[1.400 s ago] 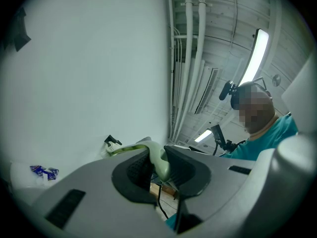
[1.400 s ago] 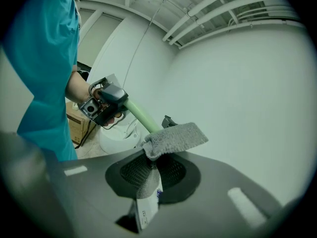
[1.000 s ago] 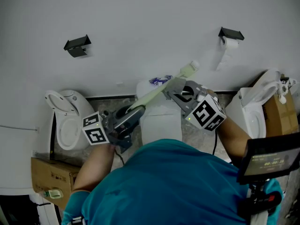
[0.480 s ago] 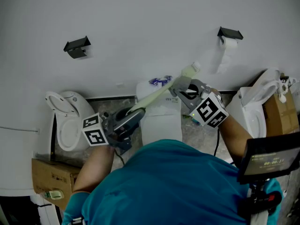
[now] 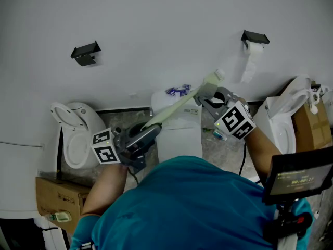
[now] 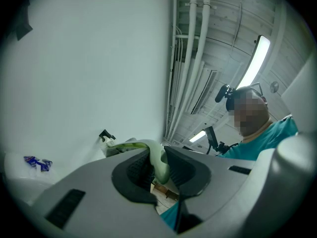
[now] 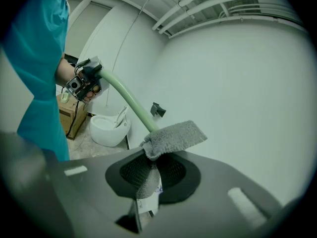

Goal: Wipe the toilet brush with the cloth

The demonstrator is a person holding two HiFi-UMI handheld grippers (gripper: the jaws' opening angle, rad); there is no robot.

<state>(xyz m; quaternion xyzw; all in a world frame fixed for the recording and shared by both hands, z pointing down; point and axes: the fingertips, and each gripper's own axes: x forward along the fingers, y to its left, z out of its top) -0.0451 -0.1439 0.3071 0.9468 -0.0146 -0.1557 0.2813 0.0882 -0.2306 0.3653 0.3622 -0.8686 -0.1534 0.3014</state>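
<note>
The pale green toilet brush [image 5: 174, 108] slants from lower left up to its head [image 5: 213, 78] near the wall. My left gripper [image 5: 147, 129] is shut on the low end of the handle [image 6: 159, 163], which sits pinched between its pads. My right gripper [image 5: 206, 94] is shut on a grey cloth [image 7: 172, 138]. The cloth is draped over the handle [image 7: 130, 102] close to the brush head. In the right gripper view the handle runs away to the left gripper [image 7: 85, 82] in the person's hand.
Three white toilets stand along the wall: one at left [image 5: 73, 134], one in the middle [image 5: 177, 132] with a blue packet [image 5: 178, 89] on its tank, one at right [image 5: 283, 119]. Cardboard boxes [image 5: 57, 194] [image 5: 309, 129] flank them. A paper roll [image 5: 254, 48] hangs on the wall.
My right gripper with the cloth has slid up and to the right along the handle, toward the brush head. The left gripper has kept the handle still.
</note>
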